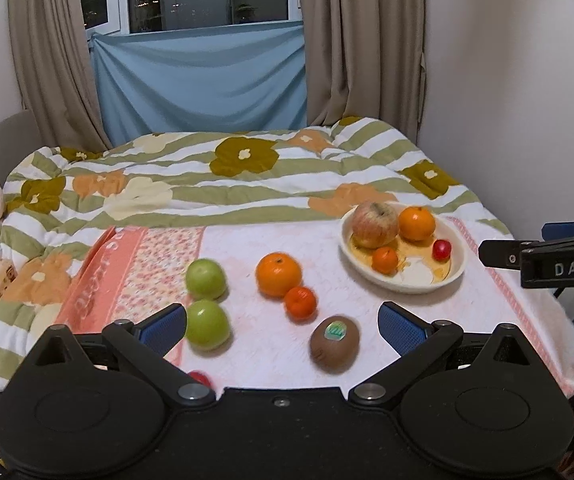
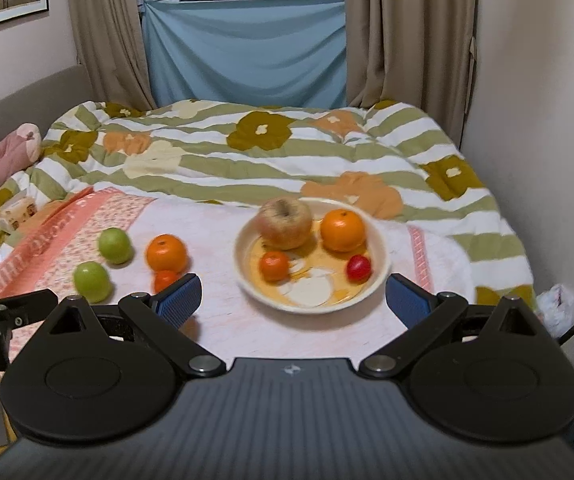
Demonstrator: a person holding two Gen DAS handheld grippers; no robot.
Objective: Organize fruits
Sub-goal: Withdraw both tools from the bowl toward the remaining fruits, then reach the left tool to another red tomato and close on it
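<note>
Both grippers hang wide apart with nothing between the pads. The left gripper [image 1: 283,326] sits low centre in its view, its fingers flanking a kiwi [image 1: 335,343] and a green apple [image 1: 207,324] on the towel [image 1: 247,364]. A second green apple [image 1: 205,279], an orange [image 1: 279,274] and a mandarin [image 1: 300,301] lie mid-frame. The right gripper [image 2: 293,298] hovers just before the bowl [image 2: 381,248], centre of its view. In the bowl: a red apple [image 2: 285,223], orange [image 2: 343,230], small mandarin [image 2: 274,266] and a red fruit [image 2: 358,267].
</note>
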